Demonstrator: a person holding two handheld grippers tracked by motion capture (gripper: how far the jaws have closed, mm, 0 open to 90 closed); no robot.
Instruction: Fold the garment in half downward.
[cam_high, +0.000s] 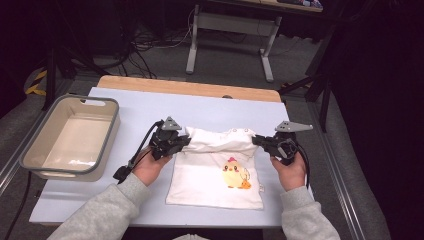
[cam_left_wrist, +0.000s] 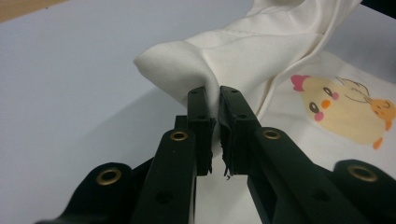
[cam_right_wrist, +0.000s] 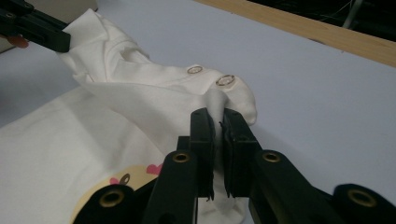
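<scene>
Tongs status: your left tongs (cam_high: 184, 141) are clamped on the left upper corner of the white baby shirt (cam_high: 215, 182); your right tongs (cam_high: 257, 140) are clamped on the right upper corner. In the left gripper view the black jaws are nearly together with a fold of cloth pinched between them (cam_left_wrist: 214, 100); the right gripper view gives the same, cloth caught just below the two snap rings (cam_right_wrist: 208, 74).

Shirt position: near the front edge of the tabletop (cam_high: 150, 107), toward its right half. Lower hem lies flat closest to you; the top edge is raised and turned over toward you, stretched between the two grips.

Key relation: the held edge runs left to right, parallel to the front edge of the tabletop, with each pair of tongs at one end, equally near. The flat body lies on your side of that edge, so the fold likely continues toward you.

Appearance: cream-white cloth, soft, creased at the fold, yellow chick print (cam_high: 235, 175) on the front.

Farther off: grey bin (cam_high: 35, 150) at the left edge.
</scene>
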